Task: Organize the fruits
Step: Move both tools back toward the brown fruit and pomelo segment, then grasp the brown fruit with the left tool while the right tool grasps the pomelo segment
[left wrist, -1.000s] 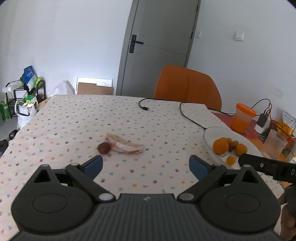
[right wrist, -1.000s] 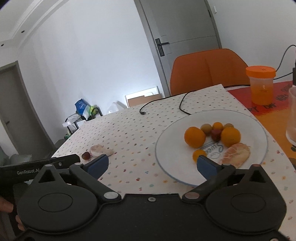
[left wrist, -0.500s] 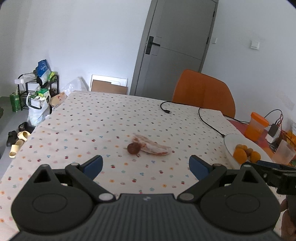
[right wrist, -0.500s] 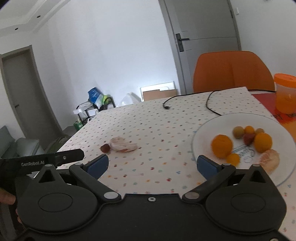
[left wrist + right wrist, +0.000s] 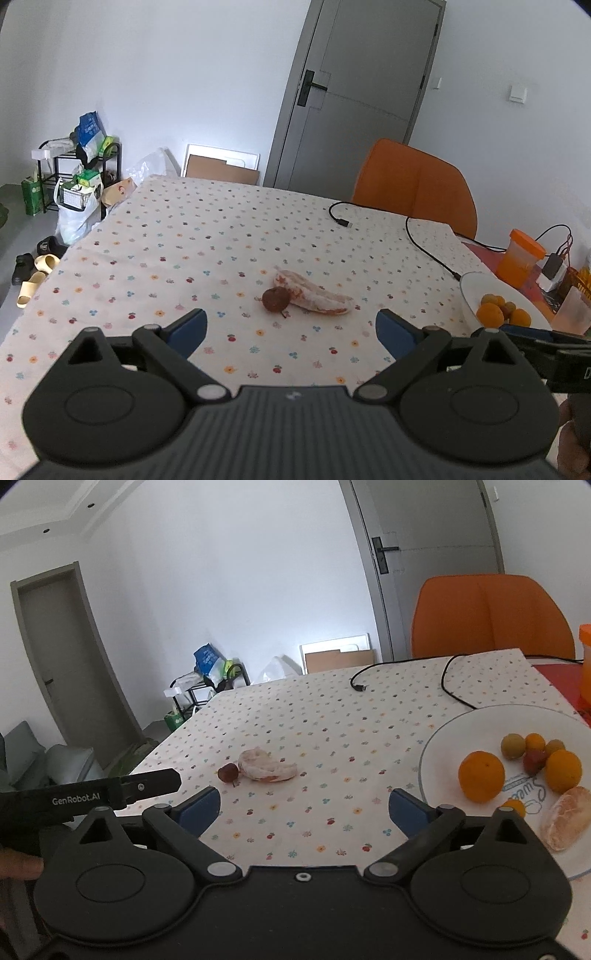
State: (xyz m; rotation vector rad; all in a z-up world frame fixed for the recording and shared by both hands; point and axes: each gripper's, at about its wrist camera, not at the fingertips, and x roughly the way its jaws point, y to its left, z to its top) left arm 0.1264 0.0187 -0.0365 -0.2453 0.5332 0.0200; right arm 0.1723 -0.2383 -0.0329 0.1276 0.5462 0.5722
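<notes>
Spread under both of your grippers is a white tablecloth dotted with small coloured flowers [image 5: 332, 738]. Nearest you, your left gripper [image 5: 291, 328] has its blue pads wide apart with only cloth between them. Your right gripper [image 5: 304, 808] is also wide open and empty, though its jaws have just been closing a little.

Just past the right gripper, on the right, sits a round white plate with blue lettering [image 5: 439, 746]. It holds two large oranges [image 5: 481, 775], a peeled pale citrus piece [image 5: 563, 818] at the near edge, a tiny orange fruit [image 5: 513, 806], a small red fruit [image 5: 533, 761] and three small yellow-green and orange fruits [image 5: 513, 746] at the back.

Further out, on bare cloth and well apart from the plate, a small dark red-brown fruit [image 5: 275, 300] touches a second peeled pale pink citrus piece [image 5: 314, 295]. Beyond them a black cable [image 5: 417, 236] trails across the cloth, and an orange-lidded translucent cup [image 5: 521, 258] stands near the table's right side before an orange chair [image 5: 413, 184].

Compared with a second ago, both views have swung left: the loose fruit pair now sits almost centred ahead of your left gripper, and the plate has slid to the right edge of both views.
</notes>
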